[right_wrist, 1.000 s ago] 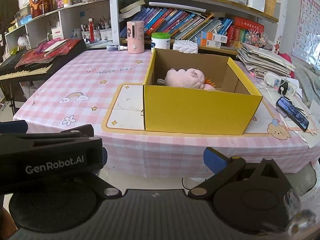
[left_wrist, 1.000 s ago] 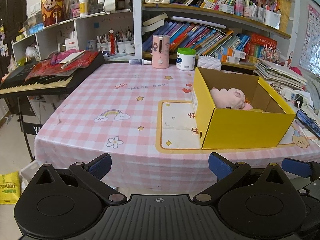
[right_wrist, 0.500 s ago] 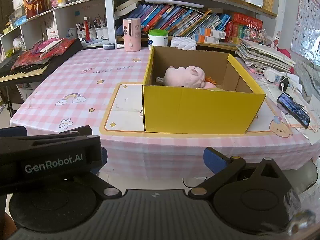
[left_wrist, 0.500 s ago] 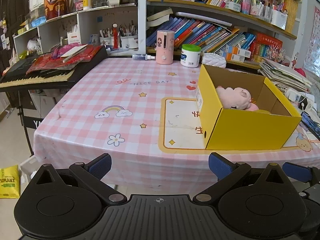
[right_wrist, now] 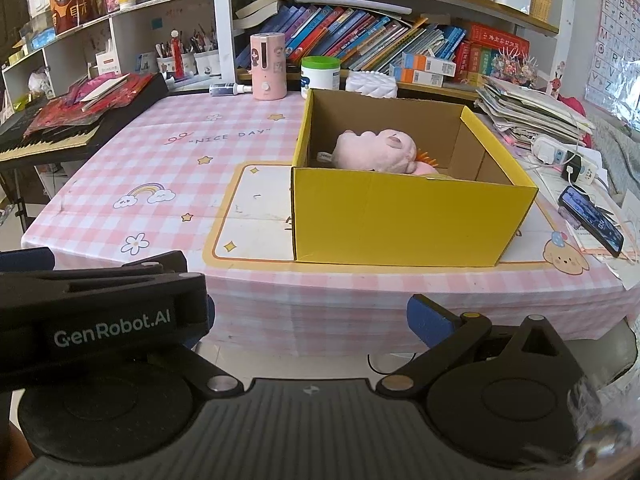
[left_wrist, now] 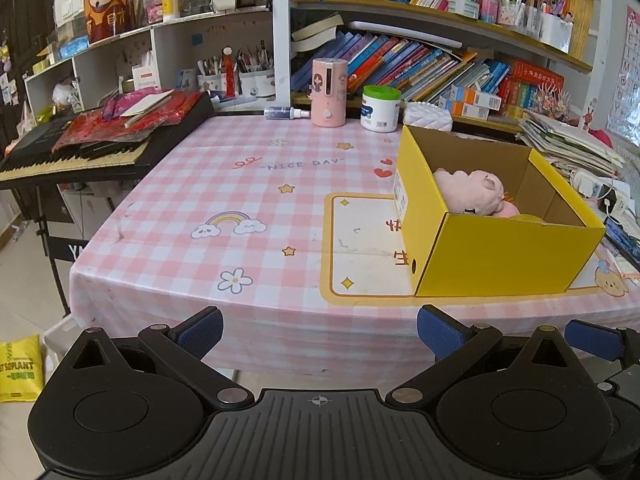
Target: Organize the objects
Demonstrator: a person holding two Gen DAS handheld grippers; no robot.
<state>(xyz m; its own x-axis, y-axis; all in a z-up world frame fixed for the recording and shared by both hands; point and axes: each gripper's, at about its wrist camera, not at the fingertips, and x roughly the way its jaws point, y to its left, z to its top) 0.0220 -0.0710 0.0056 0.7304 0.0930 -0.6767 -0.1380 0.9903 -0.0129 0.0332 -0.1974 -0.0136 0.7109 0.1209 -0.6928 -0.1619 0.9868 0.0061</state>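
Both cameras are rising slightly, box sitting lower in view than before | left gripper (left_wrist: 318,326) fingers spread apart, empty | right gripper (right_wrist: 308,312) seemingly apart, left finger hidden | pink plush toy (right_wrist: 376,150) lying inside yellow box (right_wrist: 400,220) at 12 o'clock on checkered table (left_wrist: 224,184).

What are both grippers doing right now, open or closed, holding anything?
Left gripper: open, jaws spread wide, holding nothing.
Right gripper: open, holding nothing; the left gripper's body partly hides its left side.
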